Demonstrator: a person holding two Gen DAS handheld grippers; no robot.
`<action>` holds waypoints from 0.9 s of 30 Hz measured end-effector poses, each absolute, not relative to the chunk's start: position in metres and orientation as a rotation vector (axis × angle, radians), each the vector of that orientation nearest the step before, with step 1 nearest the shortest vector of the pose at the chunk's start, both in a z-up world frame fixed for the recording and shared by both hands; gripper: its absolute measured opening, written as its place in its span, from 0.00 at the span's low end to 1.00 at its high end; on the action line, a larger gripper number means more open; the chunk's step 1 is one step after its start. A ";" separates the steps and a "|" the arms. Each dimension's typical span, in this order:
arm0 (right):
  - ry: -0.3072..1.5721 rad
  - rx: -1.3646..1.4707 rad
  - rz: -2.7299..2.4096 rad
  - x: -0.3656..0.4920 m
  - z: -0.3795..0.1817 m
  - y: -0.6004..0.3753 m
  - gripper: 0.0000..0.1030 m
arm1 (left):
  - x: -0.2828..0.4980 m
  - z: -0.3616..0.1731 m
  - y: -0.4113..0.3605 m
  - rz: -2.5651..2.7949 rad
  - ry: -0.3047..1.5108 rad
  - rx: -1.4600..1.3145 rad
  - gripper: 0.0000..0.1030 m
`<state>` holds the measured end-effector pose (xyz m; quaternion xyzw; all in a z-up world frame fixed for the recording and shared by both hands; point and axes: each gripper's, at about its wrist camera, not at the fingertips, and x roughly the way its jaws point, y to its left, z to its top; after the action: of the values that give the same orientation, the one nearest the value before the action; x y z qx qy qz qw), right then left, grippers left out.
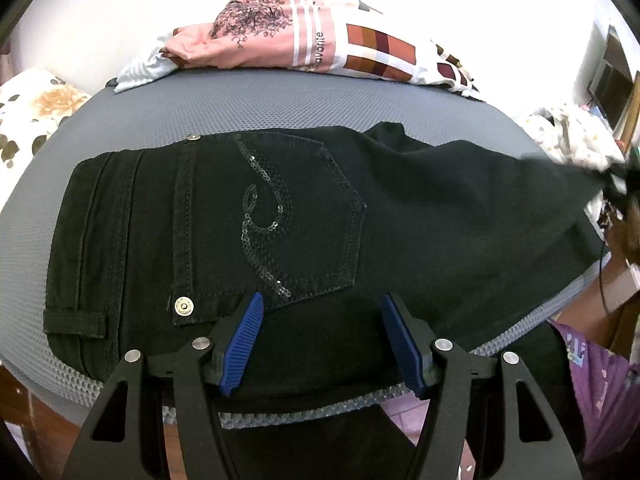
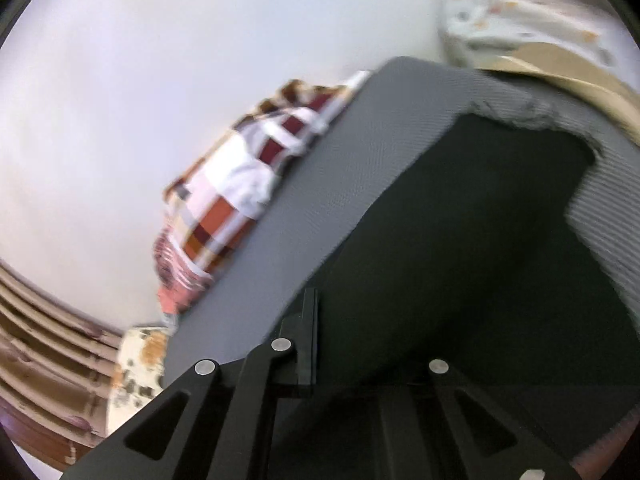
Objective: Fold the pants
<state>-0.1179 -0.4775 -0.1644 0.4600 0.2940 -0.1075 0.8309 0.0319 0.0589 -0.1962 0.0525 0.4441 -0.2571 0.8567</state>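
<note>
A grey mesh-textured pad [image 1: 280, 100] is filling the middle of the left wrist view, and black jeans [image 1: 420, 208] are lying across it from the left side to the far right edge of the frame, waistband at the left. The sequinned back pocket [image 1: 276, 216] is facing up at centre frame, with a brass rivet [image 1: 183, 305] at its lower left corner. Along the pad's far edge, at upper centre, a heap of folded clothes [image 1: 304, 40] is sitting, pink and checked. A floral cushion [image 1: 28, 120] is showing at the left edge.

The left gripper [image 1: 322, 340] is hovering at bottom centre over the near edge of the jeans, its blue pads [image 1: 244, 340] standing apart and released, nothing between them.

In the blurred, tilted right wrist view, the right gripper [image 2: 312, 340] is clenched, its fingers together at lower centre. Black denim [image 2: 460, 260] is filling the frame just past them, but whether cloth is pinched I cannot tell. No containers are showing.
</note>
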 end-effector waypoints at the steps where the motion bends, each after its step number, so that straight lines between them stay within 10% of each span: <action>1: 0.650 0.980 -0.256 -0.141 -0.174 -0.475 0.04 | 0.031 -0.196 0.059 -0.543 0.932 0.112 0.61; 8: 0.652 1.262 -0.274 -0.207 -0.253 -0.472 0.04 | 0.026 -0.197 0.056 -0.541 0.927 0.146 0.61; 27: 0.535 1.275 -0.379 -0.246 -0.257 -0.529 0.04 | 0.020 -0.199 0.049 -0.540 0.918 0.209 0.68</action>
<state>-0.2459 -0.5292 -0.2573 0.5843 0.2452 -0.1735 0.7539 0.0204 0.0490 -0.1987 0.0995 0.4368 -0.2571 0.8563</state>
